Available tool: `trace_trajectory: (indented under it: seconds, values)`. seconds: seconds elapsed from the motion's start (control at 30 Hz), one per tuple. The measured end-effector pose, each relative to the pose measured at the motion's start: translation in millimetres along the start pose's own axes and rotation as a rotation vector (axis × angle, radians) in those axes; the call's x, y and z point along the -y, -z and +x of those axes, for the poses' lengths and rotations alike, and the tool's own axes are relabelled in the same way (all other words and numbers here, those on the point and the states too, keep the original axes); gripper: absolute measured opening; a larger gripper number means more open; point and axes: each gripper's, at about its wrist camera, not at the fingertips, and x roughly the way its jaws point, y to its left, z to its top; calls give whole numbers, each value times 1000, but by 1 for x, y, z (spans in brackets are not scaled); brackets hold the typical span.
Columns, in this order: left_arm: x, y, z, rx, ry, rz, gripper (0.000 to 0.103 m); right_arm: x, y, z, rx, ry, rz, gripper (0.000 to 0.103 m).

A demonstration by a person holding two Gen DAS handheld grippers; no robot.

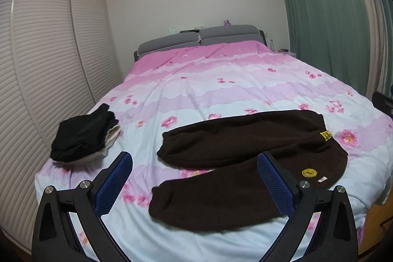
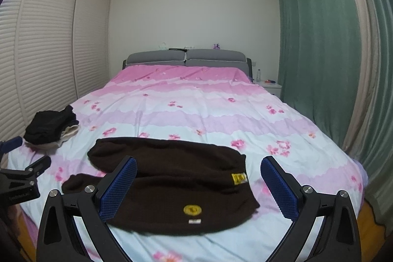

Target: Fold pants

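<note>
Dark brown pants (image 1: 245, 158) lay spread flat on the bed (image 1: 221, 90), near its foot edge, waistband toward the bed's right side, both legs running toward its left side. The legs were slightly apart, one nearer the foot edge, the other just behind it toward the headboard (image 1: 199, 39). A yellow tag (image 1: 325, 134) sat at the waistband and a round yellow patch (image 1: 309, 173) near the seat. Left gripper (image 1: 194, 184) hung above the foot edge with jaws wide, empty, over the nearer leg, not touching it. Right gripper (image 2: 199, 188) was also wide and empty, above the waistband end. A stack of folded dark clothes (image 1: 84, 136) rested at the bed's left side, well apart from the pants. Green curtain (image 2: 319, 53) hung right of the bed, louvered wardrobe doors (image 2: 49, 53) on its left.
</note>
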Motion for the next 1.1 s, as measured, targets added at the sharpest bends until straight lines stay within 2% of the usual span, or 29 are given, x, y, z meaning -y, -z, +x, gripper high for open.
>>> trace_trajectory:
  seconds: [0.37,0.53,0.7,0.87,0.93,1.0,1.1]
  values:
    - [21,-41,93,-37,31,39,103,6,-32,100,-60,-35,-76,102]
    - [34,-55,143,-68,16,61,103,3,-44,157,-109,-68,-140,102]
    - [55,-66,191,-124,57,69,103,-1,-51,212,-188,-133,-218,100]
    - [84,-72,230,-151,85,89,103,-3,-48,274,-296,-221,-324,92]
    - [96,-71,245,-161,83,85,103,-1,-44,301,-348,-273,-368,79]
    - [104,-69,257,-173,84,76,103,0,-37,326,-406,-330,-425,71]
    - [112,-65,273,-187,81,68,103,1,-27,360,-494,-398,-480,67]
